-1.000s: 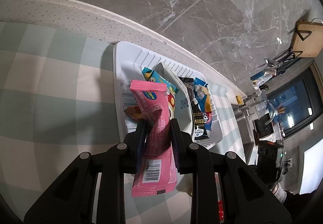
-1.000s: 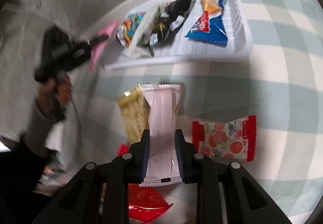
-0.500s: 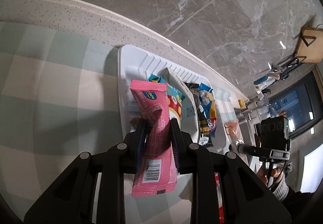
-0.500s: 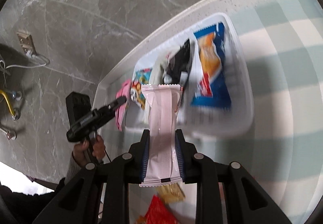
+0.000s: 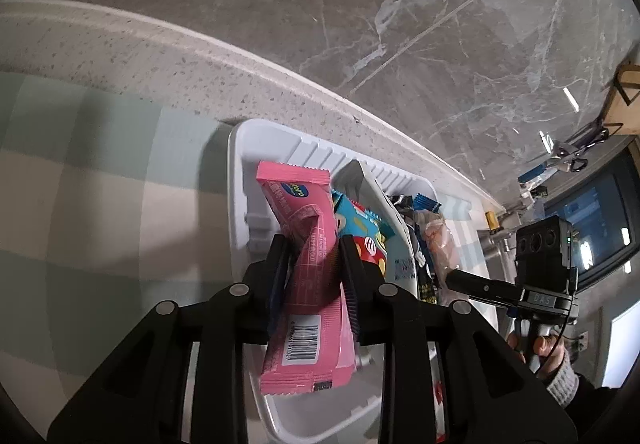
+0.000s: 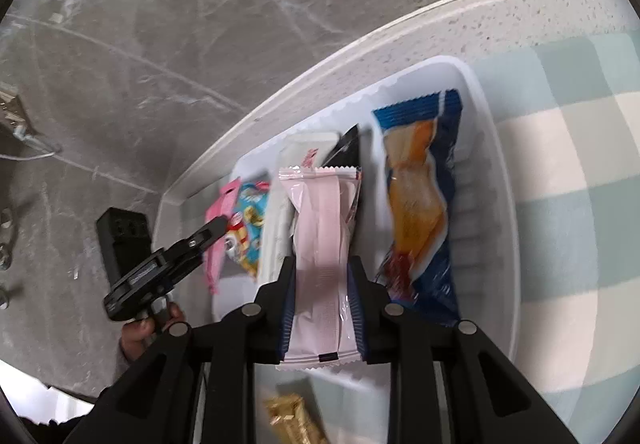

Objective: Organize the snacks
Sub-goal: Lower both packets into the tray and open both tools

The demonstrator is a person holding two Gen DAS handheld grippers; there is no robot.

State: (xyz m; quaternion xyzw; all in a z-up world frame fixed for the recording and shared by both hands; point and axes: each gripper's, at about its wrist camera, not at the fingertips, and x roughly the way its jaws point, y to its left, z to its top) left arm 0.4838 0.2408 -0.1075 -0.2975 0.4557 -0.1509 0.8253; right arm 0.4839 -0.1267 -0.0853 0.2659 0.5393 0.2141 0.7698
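A speckled pale countertop (image 5: pixel 168 56) running along a grey marble wall carries a green-and-cream checked cloth (image 6: pixel 568 172), on which rest a white divided tray (image 6: pixel 496 180) near the back edge and a gold-wrapped snack (image 6: pixel 292 420) just before it

left gripper (image 5: pixel 314 264) jaws opening, pink snack packet (image 5: pixel 308 284) between pads | over white divided tray (image 5: pixel 236 180) | right gripper (image 5: pixel 480 286) at tray's far side

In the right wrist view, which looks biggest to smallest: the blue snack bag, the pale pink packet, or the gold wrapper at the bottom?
1. Blue snack bag, with the pale pink packet close behind; it sits nearer the camera, so that order is unsure.
2. Gold wrapper, clearly smallest, partly cut off.
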